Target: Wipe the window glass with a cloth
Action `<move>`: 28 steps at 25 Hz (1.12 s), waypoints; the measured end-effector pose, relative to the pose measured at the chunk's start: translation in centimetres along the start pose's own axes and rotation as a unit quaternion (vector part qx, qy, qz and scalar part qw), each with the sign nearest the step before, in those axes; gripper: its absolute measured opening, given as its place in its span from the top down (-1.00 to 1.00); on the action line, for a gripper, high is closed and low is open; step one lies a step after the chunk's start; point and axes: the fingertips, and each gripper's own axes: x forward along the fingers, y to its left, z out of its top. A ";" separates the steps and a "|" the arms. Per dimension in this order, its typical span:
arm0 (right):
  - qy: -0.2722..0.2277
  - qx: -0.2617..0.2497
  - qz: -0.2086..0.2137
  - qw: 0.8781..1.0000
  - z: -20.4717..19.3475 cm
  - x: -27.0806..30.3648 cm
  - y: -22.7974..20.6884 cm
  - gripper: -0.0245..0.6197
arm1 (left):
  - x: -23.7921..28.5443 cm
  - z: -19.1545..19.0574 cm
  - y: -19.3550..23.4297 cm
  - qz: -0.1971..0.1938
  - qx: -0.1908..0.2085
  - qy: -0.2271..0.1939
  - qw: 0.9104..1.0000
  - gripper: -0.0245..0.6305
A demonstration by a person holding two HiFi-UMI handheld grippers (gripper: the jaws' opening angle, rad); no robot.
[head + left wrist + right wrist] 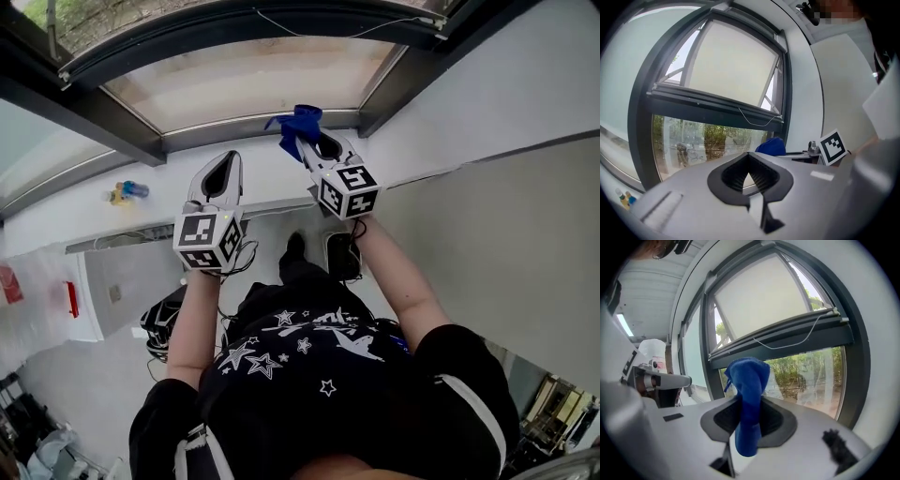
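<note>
In my right gripper (315,142) I hold a blue cloth (298,122), bunched and sticking up past the fingertips, close below the lower window glass (253,80). In the right gripper view the cloth (749,380) stands clamped between the shut jaws (749,404), with the pane (806,376) and trees behind it. My left gripper (227,163) hovers over the white sill (169,183), left of the right one. Its jaws meet at the tips (749,160) with nothing between them. From the left gripper view the cloth (771,146) shows to the right.
A dark window frame (112,122) borders the panes, and a thin wire (754,119) hangs under the upper sash. Small bottles (127,192) stand on the sill at the left. A white wall (506,94) rises at the right. Below me are my legs and floor clutter.
</note>
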 end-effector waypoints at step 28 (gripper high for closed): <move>0.004 -0.067 0.098 0.993 -3.4 -14.1 19.1 0.66 | -22.5 -3.1 -4.5 0.033 -0.007 -0.056 0.998 0.90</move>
